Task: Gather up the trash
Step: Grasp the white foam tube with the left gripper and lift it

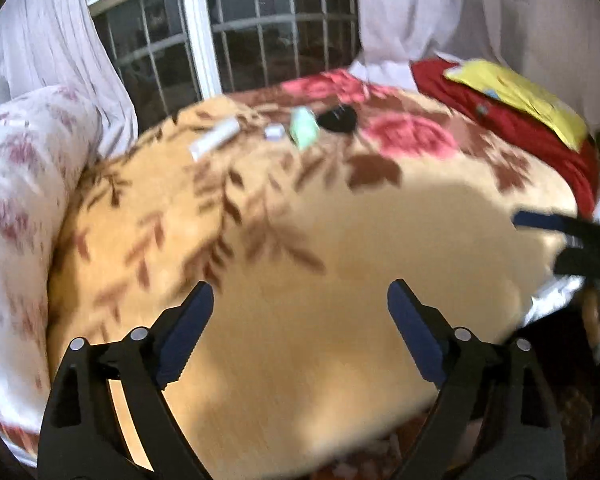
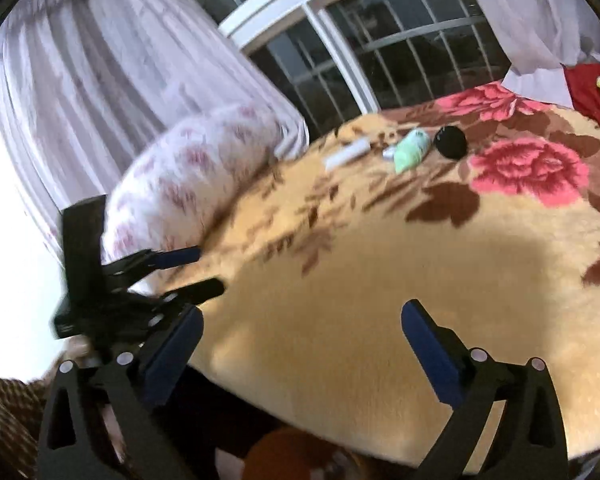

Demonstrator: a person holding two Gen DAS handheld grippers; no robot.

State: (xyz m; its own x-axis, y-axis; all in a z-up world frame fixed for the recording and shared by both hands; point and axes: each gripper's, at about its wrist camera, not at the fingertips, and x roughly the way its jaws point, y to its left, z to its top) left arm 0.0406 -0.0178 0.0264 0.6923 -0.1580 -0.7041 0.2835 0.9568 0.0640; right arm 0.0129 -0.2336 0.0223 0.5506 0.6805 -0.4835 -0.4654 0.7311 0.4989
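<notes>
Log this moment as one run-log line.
left gripper open, empty | right gripper open, empty | white tube, green packet, black disc on blanket | nothing collected

A bed with a floral blanket (image 1: 300, 320) stood under a barred window (image 1: 236, 32); white curtains (image 2: 100, 72) hung beside it.

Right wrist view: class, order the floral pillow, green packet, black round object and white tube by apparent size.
1. Floral pillow, though it lies nearer the camera
2. Green packet
3. Black round object and white tube: alike, unranked
</notes>
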